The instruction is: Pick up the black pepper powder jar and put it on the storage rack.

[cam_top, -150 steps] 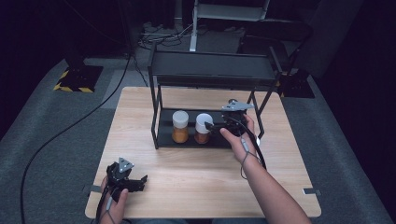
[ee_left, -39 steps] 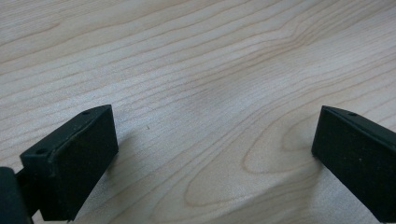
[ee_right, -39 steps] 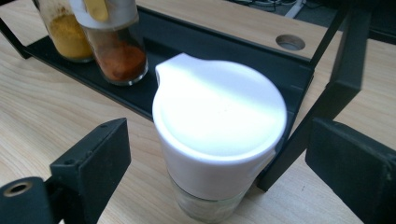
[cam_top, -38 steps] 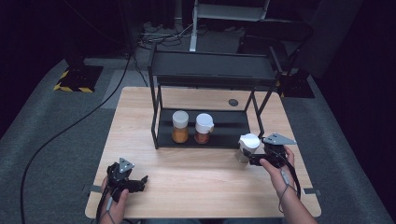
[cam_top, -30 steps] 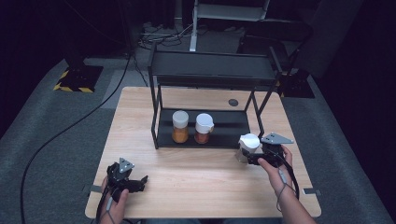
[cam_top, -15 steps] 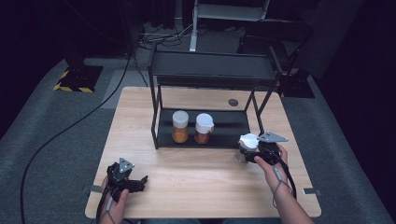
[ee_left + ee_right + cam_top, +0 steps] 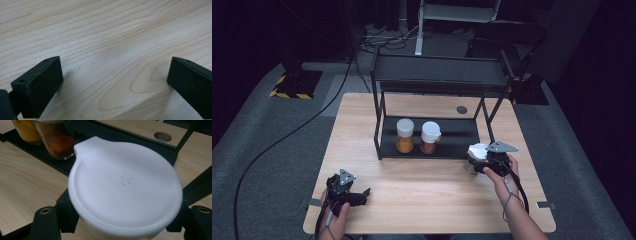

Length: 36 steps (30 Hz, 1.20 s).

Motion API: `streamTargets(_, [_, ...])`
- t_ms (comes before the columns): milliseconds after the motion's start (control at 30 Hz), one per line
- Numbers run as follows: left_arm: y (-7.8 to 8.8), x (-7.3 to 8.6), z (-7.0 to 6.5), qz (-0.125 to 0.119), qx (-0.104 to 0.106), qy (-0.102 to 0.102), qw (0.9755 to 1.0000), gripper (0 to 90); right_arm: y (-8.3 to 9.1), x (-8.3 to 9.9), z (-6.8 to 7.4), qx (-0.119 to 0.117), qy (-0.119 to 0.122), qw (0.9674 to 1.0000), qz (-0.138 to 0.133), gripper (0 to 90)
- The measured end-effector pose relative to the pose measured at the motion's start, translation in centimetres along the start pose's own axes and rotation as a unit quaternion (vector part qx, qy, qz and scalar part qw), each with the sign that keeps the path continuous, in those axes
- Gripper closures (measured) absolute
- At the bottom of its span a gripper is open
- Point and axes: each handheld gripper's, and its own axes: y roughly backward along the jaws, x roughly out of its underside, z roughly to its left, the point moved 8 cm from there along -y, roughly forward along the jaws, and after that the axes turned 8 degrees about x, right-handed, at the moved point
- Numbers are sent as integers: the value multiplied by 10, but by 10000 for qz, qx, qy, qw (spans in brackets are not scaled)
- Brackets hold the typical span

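Note:
A jar with a white lid (image 7: 477,150) stands on the wooden table (image 7: 427,200) just in front of the black rack's right front leg. My right gripper (image 7: 473,161) has just been closing and is now shut on this jar. In the right gripper view the white lid (image 7: 125,185) sits between the two black jaws of the right gripper (image 7: 122,222). My left gripper (image 7: 362,196) rests at the table's front left. It is open, and in the left gripper view the left gripper (image 7: 115,85) has bare wood between its jaws.
A black two-level rack (image 7: 437,75) stands at the table's middle back. Its lower shelf (image 7: 457,132) holds a yellow-orange spice jar (image 7: 405,136) and a red-orange one (image 7: 430,138), both white-lidded. A round hole (image 7: 461,109) lies behind the rack.
Five seconds ago my right gripper was up at the rack's lower shelf; it now sits lower right, at the jar on the table. Within the last second it edged left. The left gripper has stayed put.

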Motion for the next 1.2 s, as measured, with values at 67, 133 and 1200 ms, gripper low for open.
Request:
streamTargets(67, [0, 0, 0, 0, 0, 0, 10000, 0, 1, 0, 1, -14, 12, 10000, 17, 307])
streamTargets(133, [0, 0, 0, 0, 0, -1, 10000, 0, 2, 0, 2, -41, 4, 10000, 41, 307])
streamTargets(1200, [0, 0, 0, -1, 3, 2, 10000, 0, 44, -54, 15, -158, 135, 9998, -77, 308])
